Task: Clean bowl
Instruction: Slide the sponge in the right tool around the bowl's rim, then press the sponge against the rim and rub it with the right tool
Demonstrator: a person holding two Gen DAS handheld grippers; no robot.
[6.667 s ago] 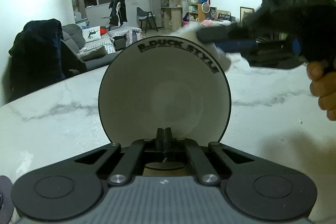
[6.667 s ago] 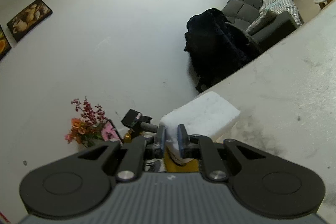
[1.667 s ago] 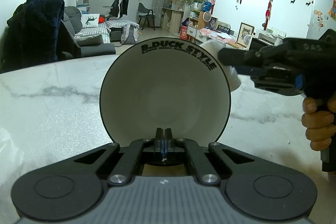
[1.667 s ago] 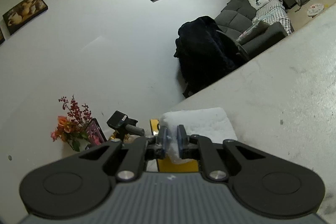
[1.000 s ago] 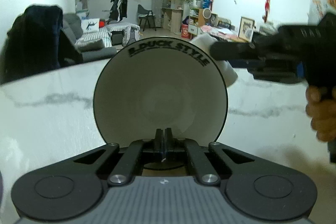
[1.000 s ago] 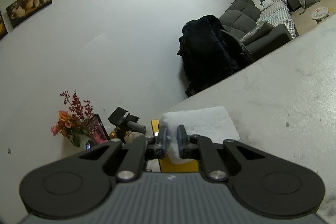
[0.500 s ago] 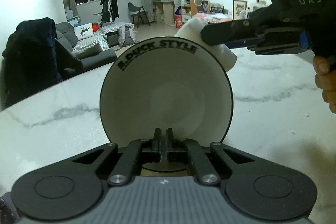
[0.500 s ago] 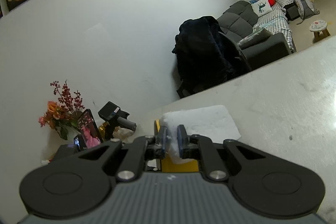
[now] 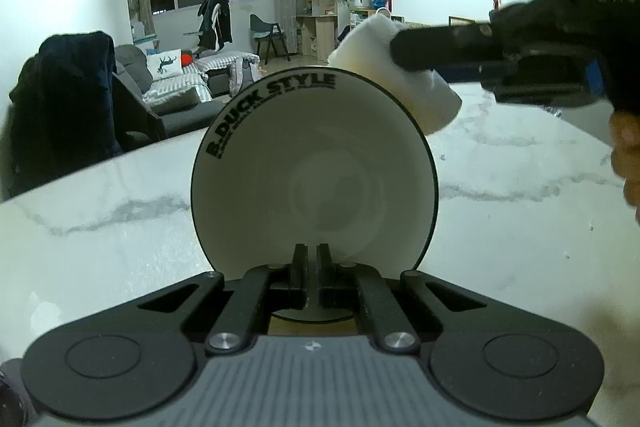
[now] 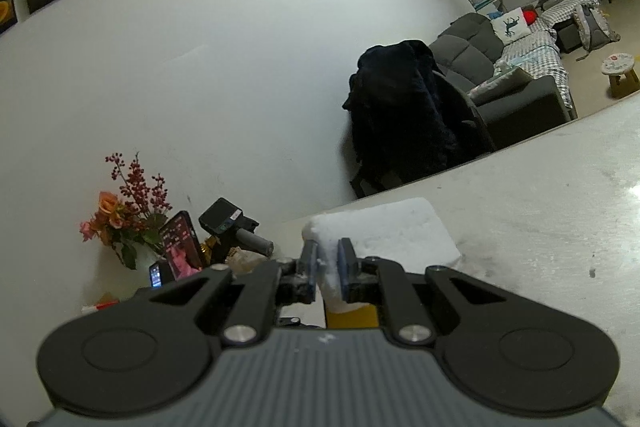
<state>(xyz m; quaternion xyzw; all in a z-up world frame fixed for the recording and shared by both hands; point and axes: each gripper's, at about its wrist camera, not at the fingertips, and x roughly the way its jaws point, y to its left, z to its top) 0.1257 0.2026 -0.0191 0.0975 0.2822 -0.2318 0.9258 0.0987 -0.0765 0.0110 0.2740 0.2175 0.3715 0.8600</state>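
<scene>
A white bowl (image 9: 316, 183) with black lettering on its rim stands tilted on edge, its inside facing the left wrist camera. My left gripper (image 9: 312, 259) is shut on the bowl's near rim. Behind the bowl's upper right edge sits a white sponge (image 9: 404, 83), pinched by my right gripper (image 9: 400, 47), which comes in from the right with a hand (image 9: 628, 155) on its handle. In the right wrist view the right gripper (image 10: 325, 265) is shut on the sponge (image 10: 384, 231), which sticks out forward over the table. Whether the sponge touches the bowl's outside is hidden.
The marble table (image 9: 100, 235) stretches to both sides. At its far left end, by the wall, stand flowers (image 10: 124, 211), a phone (image 10: 180, 247) and a black device (image 10: 224, 219). A chair draped with a dark coat (image 10: 400, 123) stands past the table edge.
The bowl has rolled a little in the grip, its lettering shifting toward the left. The right gripper and sponge have stayed at the bowl's upper right, rising slightly.
</scene>
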